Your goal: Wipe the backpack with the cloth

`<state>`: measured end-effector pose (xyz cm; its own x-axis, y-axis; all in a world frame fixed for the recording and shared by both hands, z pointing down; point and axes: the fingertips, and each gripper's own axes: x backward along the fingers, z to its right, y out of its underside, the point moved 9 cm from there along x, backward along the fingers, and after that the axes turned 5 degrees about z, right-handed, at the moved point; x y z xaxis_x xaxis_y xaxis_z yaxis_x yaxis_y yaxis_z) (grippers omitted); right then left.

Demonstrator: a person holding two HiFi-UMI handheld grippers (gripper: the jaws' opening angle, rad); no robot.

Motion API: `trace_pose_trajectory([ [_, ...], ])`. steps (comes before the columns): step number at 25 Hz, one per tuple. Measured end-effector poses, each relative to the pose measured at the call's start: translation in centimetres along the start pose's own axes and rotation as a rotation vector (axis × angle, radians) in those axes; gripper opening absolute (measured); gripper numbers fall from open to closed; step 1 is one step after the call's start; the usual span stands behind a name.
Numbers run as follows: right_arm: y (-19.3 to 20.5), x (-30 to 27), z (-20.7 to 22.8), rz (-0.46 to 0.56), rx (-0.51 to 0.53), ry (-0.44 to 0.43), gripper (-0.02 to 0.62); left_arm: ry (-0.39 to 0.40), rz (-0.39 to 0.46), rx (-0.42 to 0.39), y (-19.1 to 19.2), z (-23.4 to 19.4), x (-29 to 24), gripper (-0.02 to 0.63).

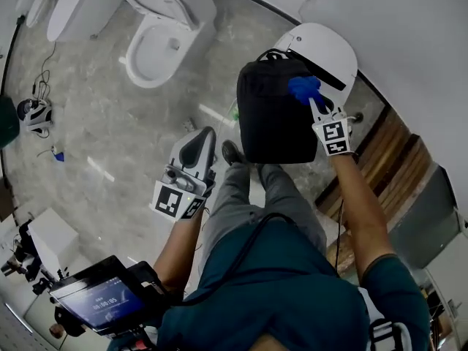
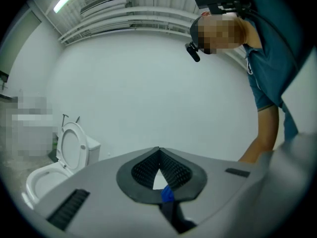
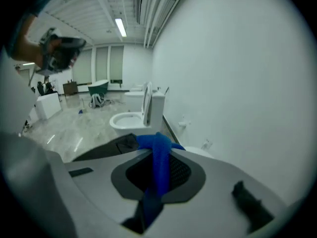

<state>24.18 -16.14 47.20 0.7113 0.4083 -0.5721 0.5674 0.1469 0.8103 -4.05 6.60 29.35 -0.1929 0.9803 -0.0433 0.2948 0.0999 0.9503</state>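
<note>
A black backpack (image 1: 272, 115) rests against the closed lid of a white toilet (image 1: 327, 44) in the head view. My right gripper (image 1: 312, 99) is at its upper right corner, shut on a blue cloth (image 1: 303, 87) that lies against the bag. In the right gripper view the cloth (image 3: 159, 165) hangs between the shut jaws of that gripper (image 3: 157, 141), with a dark edge of the backpack (image 3: 110, 148) just behind. My left gripper (image 1: 208, 133) hangs left of the bag, apart from it. Its jaws (image 2: 158, 150) meet at the tips with nothing between them.
An open toilet (image 1: 157, 42) stands on the grey floor to the left, with another fixture (image 1: 77, 6) beyond it. Wooden planks (image 1: 395, 152) lie at the right. A tablet screen (image 1: 102, 298) is at lower left. Cables and gear (image 1: 35, 112) sit far left.
</note>
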Motion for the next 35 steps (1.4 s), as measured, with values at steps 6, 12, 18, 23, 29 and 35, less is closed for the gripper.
trace_pose_trajectory([
  [6, 5.3, -11.0, -1.8, -0.335, 0.122, -0.078, 0.026, -0.097, -0.047, 0.007, 0.2, -1.9, 3.1, 0.005],
  [12, -1.4, -18.5, -11.8, -0.239, 0.185, -0.289, 0.026, -0.128, -0.083, 0.050, 1.2, -4.7, 3.2, 0.005],
  [18, -3.2, -18.9, -14.7, -0.232, 0.187, -0.360, 0.026, -0.090, -0.071, 0.059, 0.7, -5.3, 1.4, 0.005],
  [23, 3.2, -12.4, -4.4, -0.364, 0.224, -0.160, 0.026, -0.076, -0.055, 0.066, 1.0, -4.9, 1.3, 0.005],
  [29, 5.4, -7.4, 1.1, -0.420, 0.241, -0.033, 0.026, -0.068, -0.062, 0.072, 1.1, -5.2, 1.3, 0.005],
  [35, -0.8, -14.5, -11.9, -0.265, 0.295, -0.283, 0.026, -0.056, -0.070, 0.063, 0.8, -5.4, 1.1, 0.005],
])
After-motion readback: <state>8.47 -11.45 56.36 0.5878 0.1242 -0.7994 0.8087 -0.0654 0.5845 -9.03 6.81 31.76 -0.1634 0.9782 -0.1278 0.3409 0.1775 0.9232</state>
